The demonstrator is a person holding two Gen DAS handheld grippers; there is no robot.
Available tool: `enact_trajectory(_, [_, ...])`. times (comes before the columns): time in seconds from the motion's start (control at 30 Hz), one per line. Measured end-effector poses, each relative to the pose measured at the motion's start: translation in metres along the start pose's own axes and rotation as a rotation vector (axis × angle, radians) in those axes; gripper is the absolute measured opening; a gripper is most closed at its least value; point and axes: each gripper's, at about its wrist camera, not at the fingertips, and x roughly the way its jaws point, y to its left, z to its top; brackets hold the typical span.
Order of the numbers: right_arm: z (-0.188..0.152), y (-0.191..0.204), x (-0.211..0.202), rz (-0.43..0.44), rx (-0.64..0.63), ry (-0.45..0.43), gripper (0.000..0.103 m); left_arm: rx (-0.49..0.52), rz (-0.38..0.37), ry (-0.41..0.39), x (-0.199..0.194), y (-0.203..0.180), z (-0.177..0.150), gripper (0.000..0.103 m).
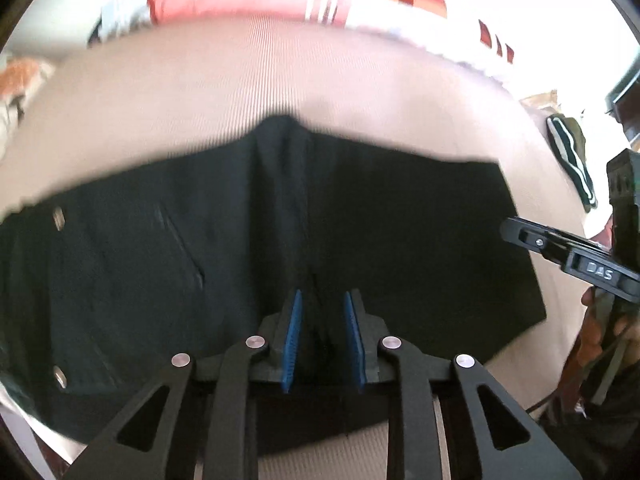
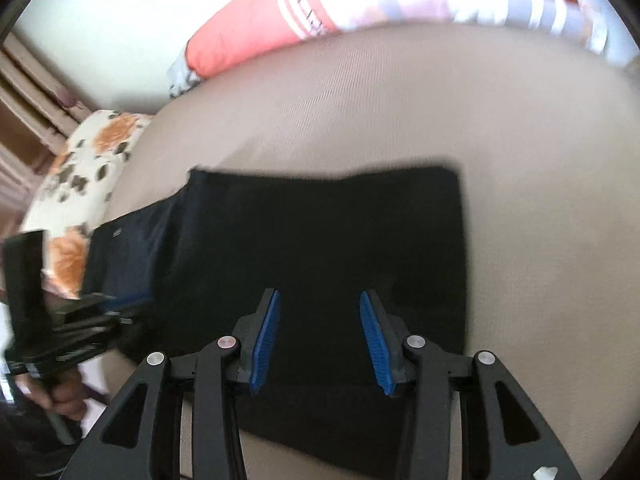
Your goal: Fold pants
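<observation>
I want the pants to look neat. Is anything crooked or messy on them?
A little. The black pants lie mostly flat on the beige bed, but a raised crease runs down the middle, just ahead of the left gripper. The far edge also looks uneven there. No stains or tears show.

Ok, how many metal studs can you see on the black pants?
2, both at the left end of the black pants in the left wrist view: upper stud, lower stud. Folded layers may hide more.
</observation>
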Motion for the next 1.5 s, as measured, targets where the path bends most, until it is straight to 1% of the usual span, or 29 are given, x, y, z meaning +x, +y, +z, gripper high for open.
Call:
enact_trajectory(0.1, [0.017, -0.004, 0.003, -0.086, -0.02, -0.023, 0.04, 0.037, -0.022, -0.076, 0.002, -0.008, 0.017, 0.025])
enact_trajectory(0.2, [0.029, -0.006, 0.009, -0.158, -0.052, -0.041, 0.04, 0.064, -0.034, -0.113, 0.01, -0.009, 0.028, 0.025])
enact_trajectory(0.3, [0.035, -0.011, 0.02, -0.195, -0.057, -0.024, 0.039, 0.069, -0.029, -0.103, 0.028, -0.009, 0.041, 0.025])
enact_trajectory(0.4, [0.038, -0.014, 0.033, -0.208, -0.059, 0.003, 0.039, 0.061, 0.002, -0.049, 0.051, -0.008, 0.051, 0.025])
enact_trajectory(0.47, [0.038, -0.011, 0.036, -0.228, -0.078, 0.003, 0.039, 0.036, 0.002, -0.02, 0.06, -0.006, 0.056, 0.025])
enact_trajectory(0.5, [0.038, -0.009, 0.037, -0.24, -0.09, 0.006, 0.039, 0.033, 0.001, -0.021, 0.062, -0.009, 0.056, 0.025])
enact_trajectory(0.53, [0.037, -0.008, 0.038, -0.248, -0.1, 0.007, 0.039, 0.044, 0.006, -0.039, 0.063, -0.01, 0.057, 0.025])
enact_trajectory(0.63, [0.036, -0.006, 0.04, -0.253, -0.112, 0.002, 0.04, 0.076, 0.025, -0.043, 0.065, -0.01, 0.06, 0.025])
enact_trajectory(0.73, [0.037, -0.007, 0.04, -0.248, -0.105, 0.001, 0.041, 0.057, 0.02, -0.041, 0.066, -0.008, 0.061, 0.026])
enact_trajectory(0.77, [0.037, -0.007, 0.04, -0.242, -0.099, 0.001, 0.043, 0.055, 0.018, -0.042, 0.065, -0.008, 0.061, 0.027])
enact_trajectory(0.83, [0.037, -0.006, 0.041, -0.24, -0.103, 0.001, 0.045, 0.064, 0.018, -0.045, 0.065, -0.008, 0.059, 0.027])
enact_trajectory(0.9, [0.036, -0.002, 0.041, -0.255, -0.113, -0.001, 0.045, 0.073, 0.025, -0.048, 0.063, -0.009, 0.056, 0.029])
enact_trajectory(0.93, [0.035, 0.0, 0.041, -0.262, -0.121, -0.002, 0.045, 0.081, 0.03, -0.047, 0.061, -0.01, 0.053, 0.031])
enact_trajectory(1.1, [0.027, 0.006, 0.037, -0.256, -0.13, 0.017, 0.046, 0.114, 0.054, -0.047, 0.055, -0.013, 0.041, 0.036])
enact_trajectory(1.2, [0.022, 0.006, 0.035, -0.244, -0.12, 0.035, 0.046, 0.109, 0.051, -0.031, 0.052, -0.012, 0.032, 0.041])
enact_trajectory(1.27, [0.014, 0.01, 0.032, -0.245, -0.127, 0.042, 0.046, 0.11, 0.064, -0.032, 0.048, -0.011, 0.024, 0.044])
enact_trajectory(1.3, [0.012, 0.011, 0.032, -0.245, -0.131, 0.047, 0.046, 0.109, 0.068, -0.017, 0.048, -0.009, 0.021, 0.045])
enact_trajectory(1.37, [0.003, 0.015, 0.029, -0.24, -0.135, 0.062, 0.046, 0.105, 0.063, -0.018, 0.043, -0.006, 0.012, 0.045])
enact_trajectory(1.5, [-0.013, 0.018, 0.023, -0.22, -0.133, 0.085, 0.046, 0.092, 0.063, 0.006, 0.033, 0.001, 0.0, 0.046])
